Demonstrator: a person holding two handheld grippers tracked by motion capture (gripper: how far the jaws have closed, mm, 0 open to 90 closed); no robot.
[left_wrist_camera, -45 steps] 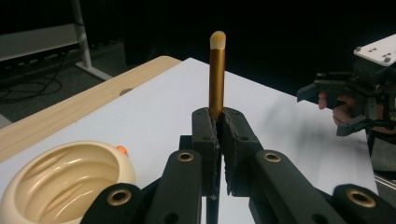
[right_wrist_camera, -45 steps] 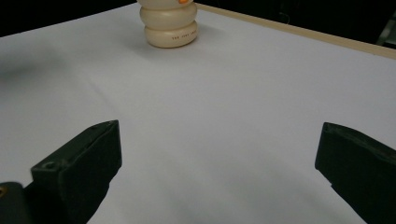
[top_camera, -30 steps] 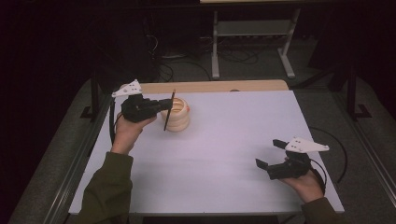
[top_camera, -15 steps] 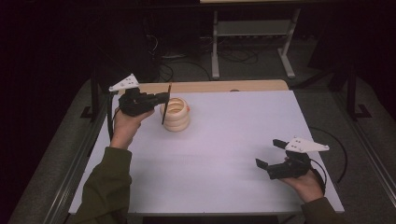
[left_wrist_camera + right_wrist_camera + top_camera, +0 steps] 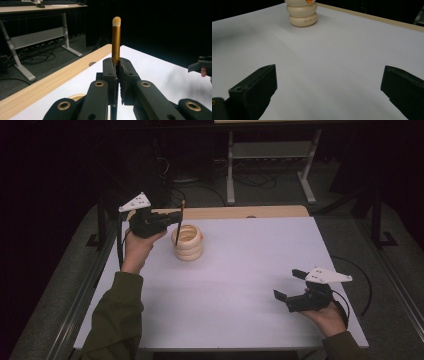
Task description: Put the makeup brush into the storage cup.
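since earlier: brush [image 5: 179,222] is swung upright over ribbed cream holder [image 5: 188,242]
left gripper [image 5: 117,65]: clenched on brush handle for insertion
right gripper [image 5: 289,286]: released, kept idle on white table [image 5: 240,285]

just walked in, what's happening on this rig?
A person works two handheld grippers at a white table. The left gripper is shut on a slim brush, holding it upright over the cream ringed holder. The right gripper rests open near the table's front right, holding nothing.
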